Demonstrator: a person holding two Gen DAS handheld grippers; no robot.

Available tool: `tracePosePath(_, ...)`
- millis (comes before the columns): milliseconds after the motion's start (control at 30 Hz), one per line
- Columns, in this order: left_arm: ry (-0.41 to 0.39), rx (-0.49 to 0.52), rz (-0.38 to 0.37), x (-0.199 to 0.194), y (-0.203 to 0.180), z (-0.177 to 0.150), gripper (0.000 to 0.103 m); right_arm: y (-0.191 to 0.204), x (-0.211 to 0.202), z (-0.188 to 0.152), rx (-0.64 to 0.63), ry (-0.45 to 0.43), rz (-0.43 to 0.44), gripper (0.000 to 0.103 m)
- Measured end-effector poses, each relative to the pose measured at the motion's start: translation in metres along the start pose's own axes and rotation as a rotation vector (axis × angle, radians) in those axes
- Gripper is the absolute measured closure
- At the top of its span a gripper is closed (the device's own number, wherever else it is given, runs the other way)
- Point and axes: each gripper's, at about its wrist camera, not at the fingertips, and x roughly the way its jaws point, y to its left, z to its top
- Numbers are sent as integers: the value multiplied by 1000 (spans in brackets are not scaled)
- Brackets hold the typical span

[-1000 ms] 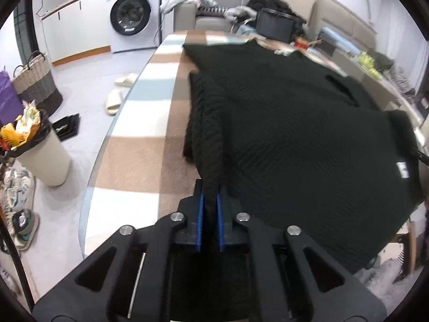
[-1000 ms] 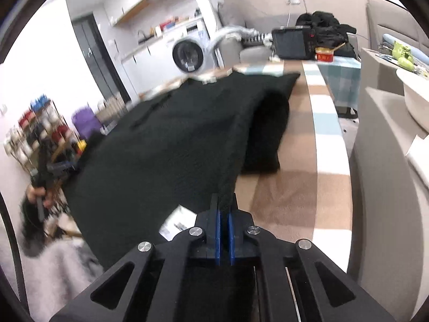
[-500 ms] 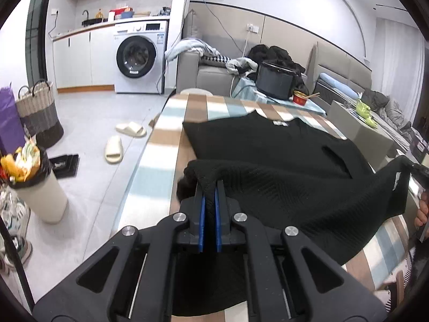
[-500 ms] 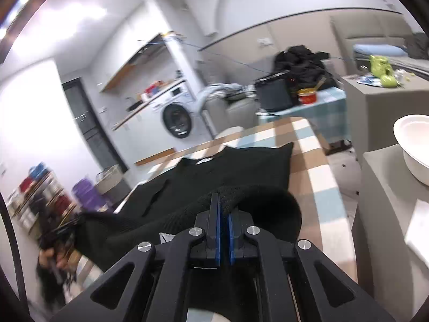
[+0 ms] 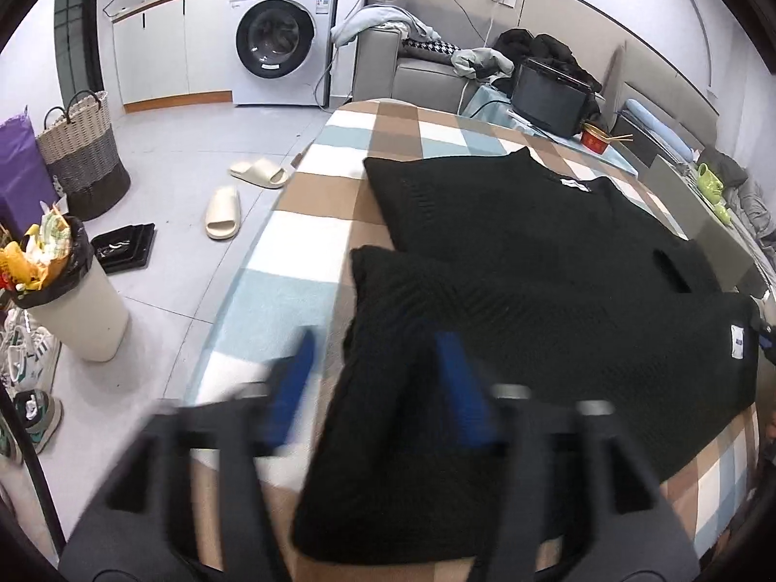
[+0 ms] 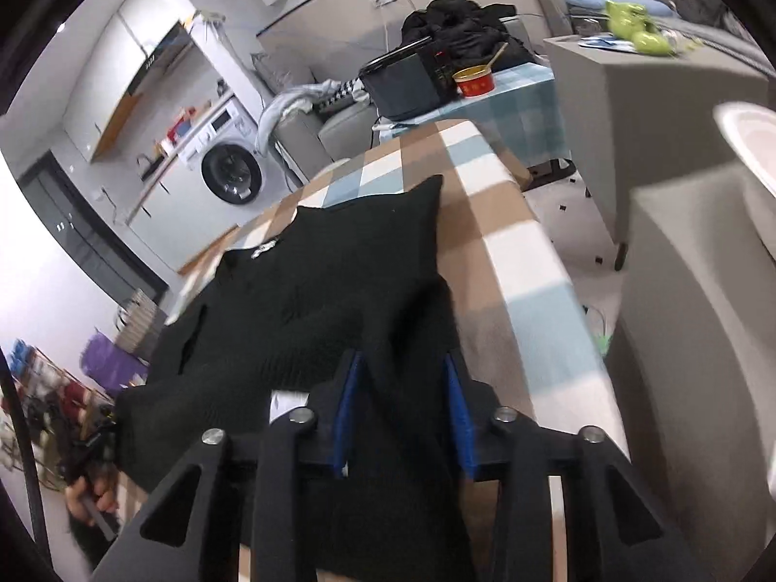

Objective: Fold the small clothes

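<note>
On checked table (image 5: 310, 194), black sweater (image 5: 533, 262) (folded over), left gripper (image 5: 373, 388), right gripper (image 6: 401, 407) both opening, cloth between, released.

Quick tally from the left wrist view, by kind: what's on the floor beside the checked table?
Slippers: 2
Woven basket: 1
Trash bin: 1
Black tray: 1
Purple bag: 1
Washing machine: 1
Sneakers at the left edge: cannot count, partly cut off
Total counted: 7
</note>
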Motion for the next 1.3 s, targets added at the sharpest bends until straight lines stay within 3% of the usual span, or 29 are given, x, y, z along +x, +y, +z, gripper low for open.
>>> tracePosePath(67, -14, -6, 29, -5, 5, -5, 32, -8, -11, -13, 1, 14, -1, 61)
tracePosePath(233, 19, -17, 4, -15, 13, -25, 31, -13, -23, -40, -29, 70, 67, 51)
tracePosePath(667, 126, 21, -36, -4, 3, -52, 31, -2, -1, -47, -129, 163, 76, 51)
tracePosePath(767, 122, 40, -15, -5, 4, -54, 31, -1, -3, -48, -131, 185, 93, 51)
tracePosePath(1000, 146, -7, -26, -6, 13, -50, 31, 1, -3, -49, -155, 201, 83, 53)
tracePosePath(1033, 145, -12, -26, -9, 13, -51, 33, 2, -3, -49, -155, 211, 87, 57)
tracePosePath(1100, 141, -21, -47, -14, 14, -53, 52, 3, -4, -50, -171, 220, 43, 78)
tracePosePath(1167, 140, -19, -60, -19, 12, -54, 73, 3, -9, -50, -173, 213, 55, 85)
tracePosePath(1300, 108, -32, -81, -39, 12, -53, 90, 12, -24, -49, -193, 165, 67, 91)
